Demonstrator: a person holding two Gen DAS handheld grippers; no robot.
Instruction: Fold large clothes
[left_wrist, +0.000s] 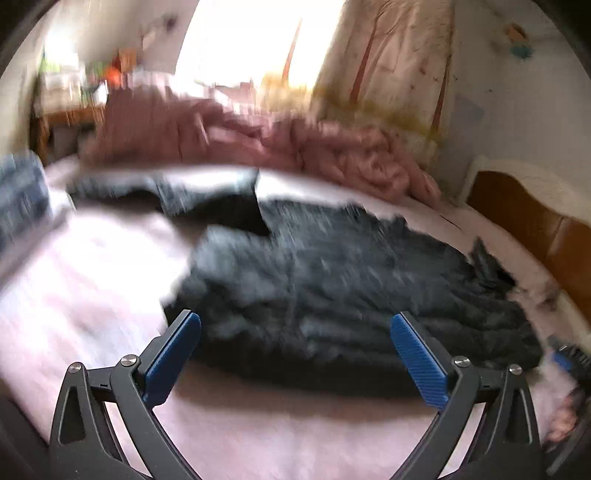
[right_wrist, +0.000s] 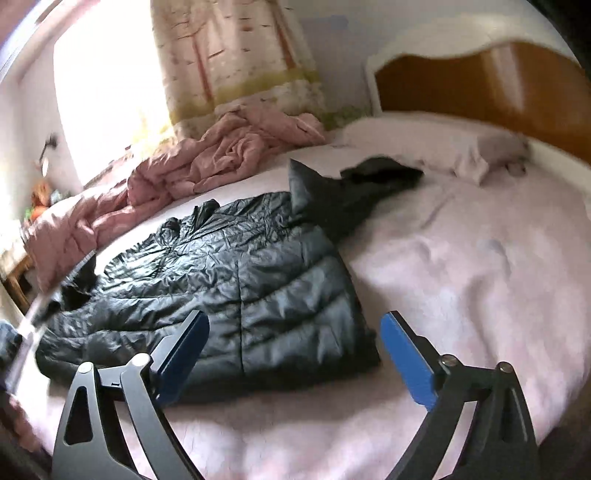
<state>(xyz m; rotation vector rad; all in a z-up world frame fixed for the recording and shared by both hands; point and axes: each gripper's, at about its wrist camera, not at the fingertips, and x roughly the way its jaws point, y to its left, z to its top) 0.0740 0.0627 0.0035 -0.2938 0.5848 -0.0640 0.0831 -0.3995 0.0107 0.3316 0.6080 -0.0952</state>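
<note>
Dark quilted jacket (right_wrist: 229, 280), pink bed (right_wrist: 461, 295)

bed: pale pink sheet (right_wrist: 461, 266), wooden headboard (right_wrist: 480, 77) up at 1 o'clock in the right wrist view
puffer jacket: dark quilted one (right_wrist: 236, 280), spread flat mid-bed, sleeve running off toward 1 o'clock
quilt: pink, all bunched up (right_wrist: 207, 162) along the far edge, 11 o'clock
pillow: pinkish (right_wrist: 424, 140), by the headboard
second dark garment: (left_wrist: 166, 192), 10 o'clock in the blurry left wrist view
</note>
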